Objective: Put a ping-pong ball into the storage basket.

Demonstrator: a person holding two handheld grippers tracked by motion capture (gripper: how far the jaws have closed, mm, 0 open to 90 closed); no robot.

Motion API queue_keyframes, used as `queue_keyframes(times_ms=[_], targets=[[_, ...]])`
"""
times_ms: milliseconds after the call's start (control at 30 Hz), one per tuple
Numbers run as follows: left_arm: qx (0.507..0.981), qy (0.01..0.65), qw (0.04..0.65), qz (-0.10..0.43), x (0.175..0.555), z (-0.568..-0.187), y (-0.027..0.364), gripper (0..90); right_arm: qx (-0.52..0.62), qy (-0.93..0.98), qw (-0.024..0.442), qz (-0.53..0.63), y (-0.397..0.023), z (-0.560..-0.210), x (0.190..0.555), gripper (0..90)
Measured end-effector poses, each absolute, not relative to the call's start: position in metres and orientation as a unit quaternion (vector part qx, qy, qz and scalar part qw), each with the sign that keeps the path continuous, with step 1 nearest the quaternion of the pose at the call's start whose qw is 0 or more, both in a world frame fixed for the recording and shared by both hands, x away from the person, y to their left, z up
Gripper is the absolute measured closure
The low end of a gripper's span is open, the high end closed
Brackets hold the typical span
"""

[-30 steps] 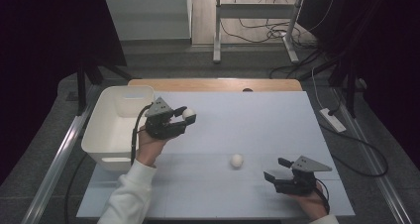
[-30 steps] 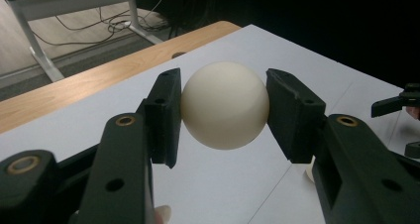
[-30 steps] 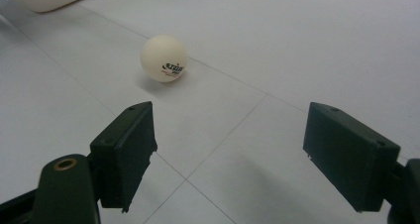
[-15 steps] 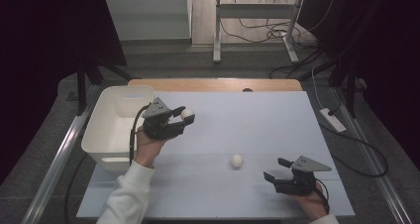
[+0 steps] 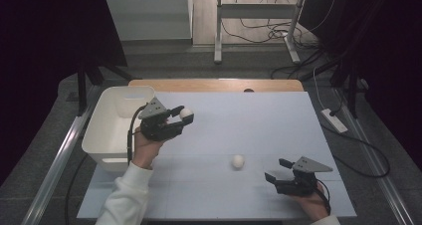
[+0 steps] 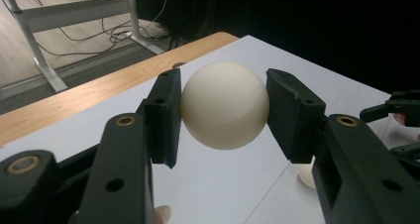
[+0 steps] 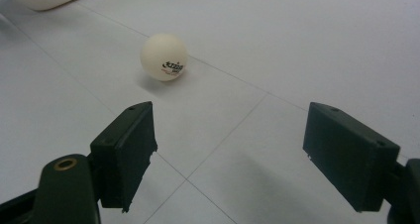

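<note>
Your left gripper (image 6: pixel 225 107) has its two black pads pinching a cream ball (image 6: pixel 225 105) from either side, one pad flat against each flank, the ball lifted clear of the white table (image 6: pixel 277 60). In the high view that left gripper (image 5: pixel 180 116) sits at about ten o'clock on the table, with the held ball (image 5: pixel 186 113) at its tip, pointing toward three o'clock. Just beside it, at nine o'clock, stands the white bin (image 5: pixel 112 120), its near wall close to your hand and the trailing cable.

Your right gripper (image 7: pixel 228 159) has its jaws spread wide with nothing between them, hovering low over the tabletop. A second ball (image 7: pixel 164 56) with a dark printed mark lies on the table ahead of it at roughly eleven o'clock, apart from both pads. In the high view the right gripper (image 5: pixel 278 171) rests at about five o'clock on the table, and that loose ball (image 5: pixel 238 161) lies near it toward the centre, well apart from the bin.

Beyond the white sheet, a strip of wooden edge (image 5: pixel 219 84) runs along twelve o'clock.
</note>
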State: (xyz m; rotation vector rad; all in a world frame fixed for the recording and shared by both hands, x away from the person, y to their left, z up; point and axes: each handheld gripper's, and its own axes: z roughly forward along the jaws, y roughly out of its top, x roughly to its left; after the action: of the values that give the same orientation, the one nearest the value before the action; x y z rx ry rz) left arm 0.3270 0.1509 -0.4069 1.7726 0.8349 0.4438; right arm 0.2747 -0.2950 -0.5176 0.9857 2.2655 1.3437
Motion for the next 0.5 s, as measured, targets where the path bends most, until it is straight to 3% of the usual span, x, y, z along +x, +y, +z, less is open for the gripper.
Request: queue_keyframes(times_ms=[500], targets=[[0.739, 0.353, 0.542, 0.188, 0.3223, -0.4044, 0.159, 50.7, 0.346, 0.797, 0.161, 0.468, -0.2941, -0.5184, 0.2747, 20.5]])
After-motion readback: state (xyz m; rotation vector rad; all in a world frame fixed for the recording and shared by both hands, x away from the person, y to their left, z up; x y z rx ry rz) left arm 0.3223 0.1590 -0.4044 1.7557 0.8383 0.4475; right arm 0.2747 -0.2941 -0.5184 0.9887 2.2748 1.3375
